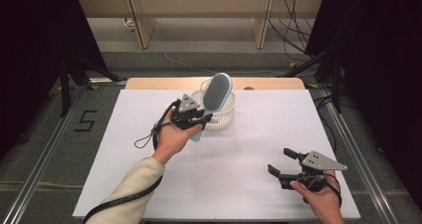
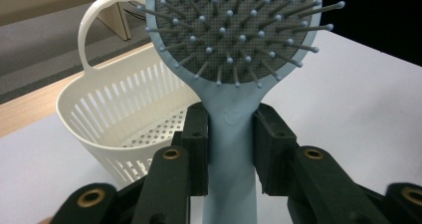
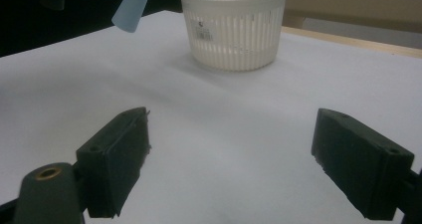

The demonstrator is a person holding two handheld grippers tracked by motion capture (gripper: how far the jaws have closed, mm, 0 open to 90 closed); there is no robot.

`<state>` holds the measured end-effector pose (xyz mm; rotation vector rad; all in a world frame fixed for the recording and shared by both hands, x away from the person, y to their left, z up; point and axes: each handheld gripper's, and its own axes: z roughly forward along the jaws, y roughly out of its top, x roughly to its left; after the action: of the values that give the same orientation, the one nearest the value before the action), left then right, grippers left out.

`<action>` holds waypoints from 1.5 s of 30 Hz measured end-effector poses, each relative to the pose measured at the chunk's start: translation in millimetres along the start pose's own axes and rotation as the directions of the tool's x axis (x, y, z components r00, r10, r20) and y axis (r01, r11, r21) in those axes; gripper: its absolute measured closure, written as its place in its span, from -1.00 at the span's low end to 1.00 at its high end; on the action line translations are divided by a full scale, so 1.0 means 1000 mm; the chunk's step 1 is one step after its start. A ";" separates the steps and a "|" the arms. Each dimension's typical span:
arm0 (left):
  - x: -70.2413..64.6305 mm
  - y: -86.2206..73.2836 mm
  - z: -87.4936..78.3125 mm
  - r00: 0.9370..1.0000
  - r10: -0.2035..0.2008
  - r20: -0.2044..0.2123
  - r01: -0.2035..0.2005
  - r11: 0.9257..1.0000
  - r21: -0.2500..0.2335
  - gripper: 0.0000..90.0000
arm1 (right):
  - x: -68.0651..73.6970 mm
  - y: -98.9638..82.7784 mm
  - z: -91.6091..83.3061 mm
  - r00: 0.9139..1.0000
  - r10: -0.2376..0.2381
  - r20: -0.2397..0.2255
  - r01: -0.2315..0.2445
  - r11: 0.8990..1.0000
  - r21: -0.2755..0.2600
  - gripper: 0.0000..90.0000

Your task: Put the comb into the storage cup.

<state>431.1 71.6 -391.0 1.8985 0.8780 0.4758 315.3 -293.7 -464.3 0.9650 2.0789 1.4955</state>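
- The brush [image 1: 217, 93] is pale blue with a grey bristle pad; it is held off the table, head up and tilted toward the far edge, bristles facing the person.
- In the left gripper view the brush [image 2: 234, 45] fills the top, its handle running down between the two black jaws.
- The left gripper [image 1: 196, 118] is clamped on the brush handle, just below the head; in its own view the left gripper [image 2: 231, 139] has both pads pressed against the handle's sides.
- The head is over the near-left rim of the basket [image 1: 225, 115], a white slotted tub near the middle of the table's far edge.
- The basket [image 2: 107, 117] has a loop handle rising from its rim and a perforated floor.
- The right gripper [image 1: 282, 164] is near the table's [image 1: 249, 149] near right corner, jaws spread wide with nothing between them.
- In the right gripper view the basket [image 3: 234, 27] stands well ahead, the handle tip of the brush [image 3: 132, 7] hanging at upper left.
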 end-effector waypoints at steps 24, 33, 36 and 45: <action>0.002 0.013 -0.004 1.000 0.001 -0.010 -0.001 0.999 -0.035 0.55 | 0.003 0.000 0.001 1.000 -0.004 -0.010 0.004 1.000 0.003 -0.65; 0.006 0.014 -0.006 1.000 -0.003 -0.018 0.002 0.999 -0.048 0.55 | 0.002 0.000 0.002 1.000 -0.006 -0.011 0.006 1.000 0.002 -0.65; 0.007 0.014 -0.006 1.000 0.001 -0.022 -0.002 0.999 -0.045 0.55 | 0.002 0.000 0.002 1.000 -0.006 -0.011 0.006 1.000 0.000 -0.65; 0.010 0.017 -0.005 0.999 0.013 -0.039 -0.015 0.999 -0.049 0.55 | 0.003 0.000 0.002 1.000 -0.006 -0.007 0.006 1.000 0.002 -0.65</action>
<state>440.9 76.9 -374.5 1.8568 0.8704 0.5397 314.6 -290.5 -464.2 0.9550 2.0864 1.4966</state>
